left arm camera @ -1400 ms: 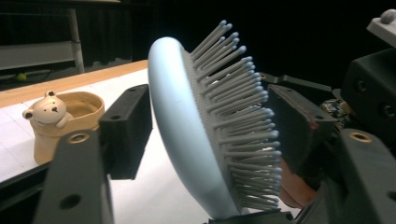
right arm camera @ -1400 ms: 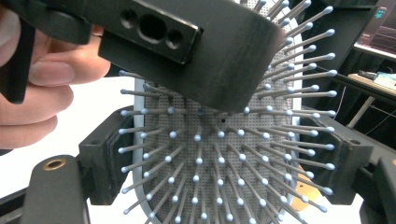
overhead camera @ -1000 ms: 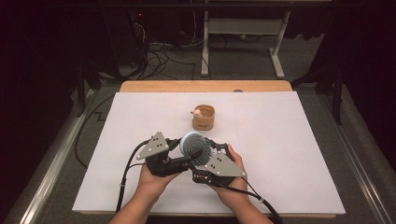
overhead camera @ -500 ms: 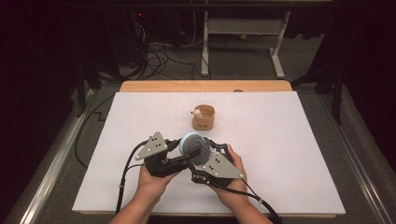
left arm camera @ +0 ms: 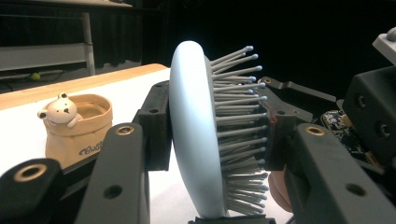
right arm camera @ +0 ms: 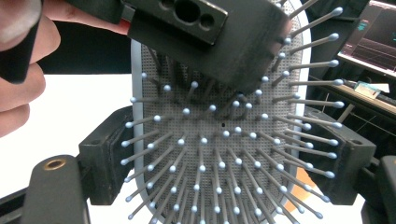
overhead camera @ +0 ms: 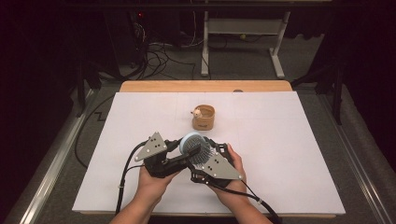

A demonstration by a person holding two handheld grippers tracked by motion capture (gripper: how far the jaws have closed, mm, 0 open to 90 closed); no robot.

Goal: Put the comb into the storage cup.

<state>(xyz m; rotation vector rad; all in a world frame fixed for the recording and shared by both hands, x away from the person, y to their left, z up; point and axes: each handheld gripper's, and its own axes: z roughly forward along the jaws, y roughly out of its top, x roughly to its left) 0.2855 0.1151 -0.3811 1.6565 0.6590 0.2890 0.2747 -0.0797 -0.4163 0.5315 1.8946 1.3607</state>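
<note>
Two hands meet near the front of the white-covered table (overhead camera: 289,154), and against the pictures from a second and half a second ago almost nothing has moved. The forearms come in at the same angle, and the grippers stay pressed close together at the same spot.

Our left gripper (left arm camera: 217,135) is clamped across the hairbrush (left arm camera: 191,130). One black jaw lies on the smooth pale-blue back and the other presses into the bristles. In the high view this gripper (overhead camera: 184,156) reaches in from the left, and the brush head (overhead camera: 195,148) stands raised above the sheet between the two tools.

Our right gripper (right arm camera: 226,158) faces the bristle side. Its two jaws sit against the opposite edges of the brush head, so it too appears closed on the hairbrush. The left gripper's jaw crosses the top of the right gripper view, over the upper bristles. In the high view the right gripper (overhead camera: 205,150) comes in from the right under its grey plate.

We judge that this stillness means a handover caught halfway. Both tools grip the hairbrush and neither has let go, so the next step would be one side loosening.

Well beyond the hands, the small wooden pot (overhead camera: 204,117) stands upright on the sheet, apart from the brush. A little bear figure (overhead camera: 197,112) leans on the pot's rim, and it looks untouched.
</note>
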